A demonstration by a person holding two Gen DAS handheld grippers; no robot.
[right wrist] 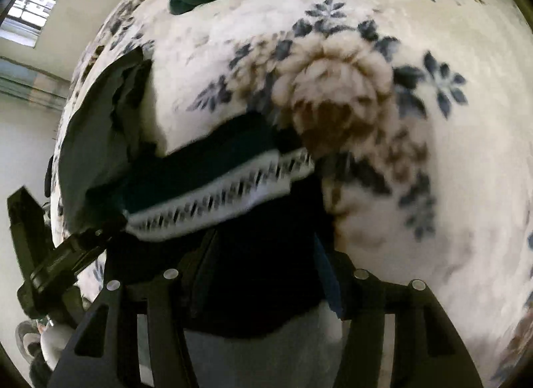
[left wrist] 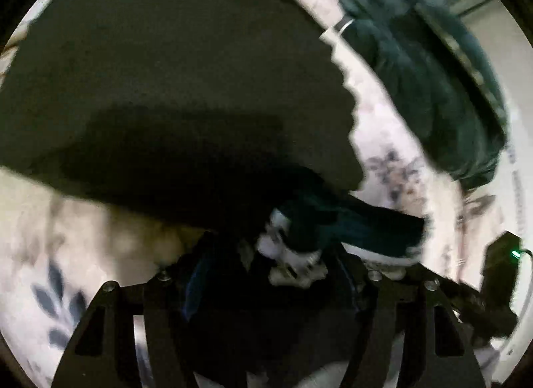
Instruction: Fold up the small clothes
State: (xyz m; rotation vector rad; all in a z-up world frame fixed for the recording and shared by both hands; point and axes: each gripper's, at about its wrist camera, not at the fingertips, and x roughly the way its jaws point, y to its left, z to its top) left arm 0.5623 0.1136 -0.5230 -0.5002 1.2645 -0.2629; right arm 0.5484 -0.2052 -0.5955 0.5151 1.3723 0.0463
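Nearest the lens, the left gripper [left wrist: 266, 274] has its jaws closed on bunched dark cloth with a white patterned band, part of the small garment [left wrist: 349, 224]; the right gripper [right wrist: 263, 254] likewise pinches that garment's dark body just below its white patterned hem [right wrist: 213, 198]. The garment spans between both grippers, low over a floral blanket [right wrist: 383, 141]. Beyond it lies a flat dark cloth [left wrist: 166, 88]; farthest, a heap of teal fabric [left wrist: 416, 64].
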